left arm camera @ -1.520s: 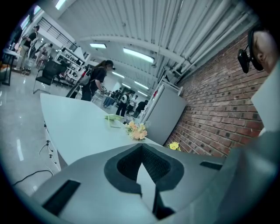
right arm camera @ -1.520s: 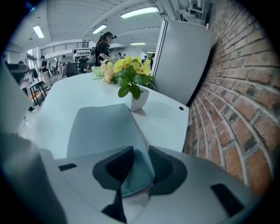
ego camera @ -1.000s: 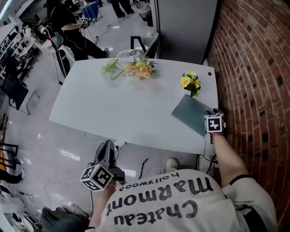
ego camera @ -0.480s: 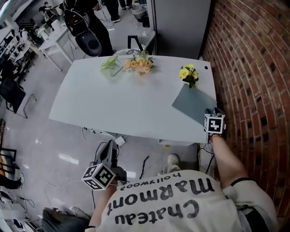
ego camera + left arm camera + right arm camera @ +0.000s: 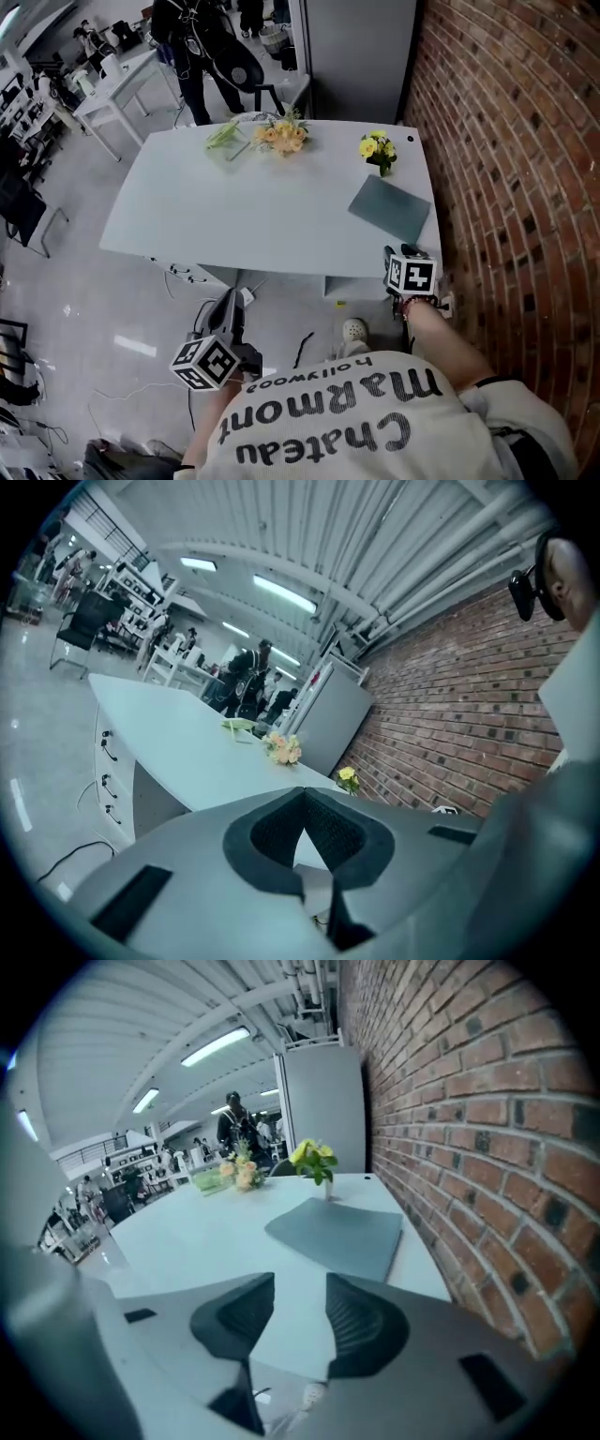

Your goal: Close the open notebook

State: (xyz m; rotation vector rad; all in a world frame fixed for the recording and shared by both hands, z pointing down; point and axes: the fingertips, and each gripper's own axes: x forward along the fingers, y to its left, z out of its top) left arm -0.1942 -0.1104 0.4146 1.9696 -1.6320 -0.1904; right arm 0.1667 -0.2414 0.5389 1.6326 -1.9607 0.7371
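The notebook (image 5: 389,208) lies closed and flat, grey cover up, near the right end of the white table (image 5: 234,216); it also shows in the right gripper view (image 5: 337,1227). My right gripper (image 5: 396,255) hangs just off the table's near edge, short of the notebook and apart from it. In its own view the right gripper (image 5: 300,1283) has a gap between its pads; the jaws are closing with nothing between them. My left gripper (image 5: 223,305) is low at the left, below the table's front edge. The left gripper (image 5: 303,794) has its pads meeting at the tip, empty.
A small vase of yellow flowers (image 5: 375,150) stands just beyond the notebook. An orange bouquet (image 5: 279,138) and a green bundle (image 5: 225,136) lie at the table's far edge. A brick wall (image 5: 506,187) runs close along the right. A person (image 5: 202,47) stands behind the table.
My right gripper has drawn back from the notebook's near corner to off the table's front edge. The table has slid farther away in the head view. The left gripper stays low.
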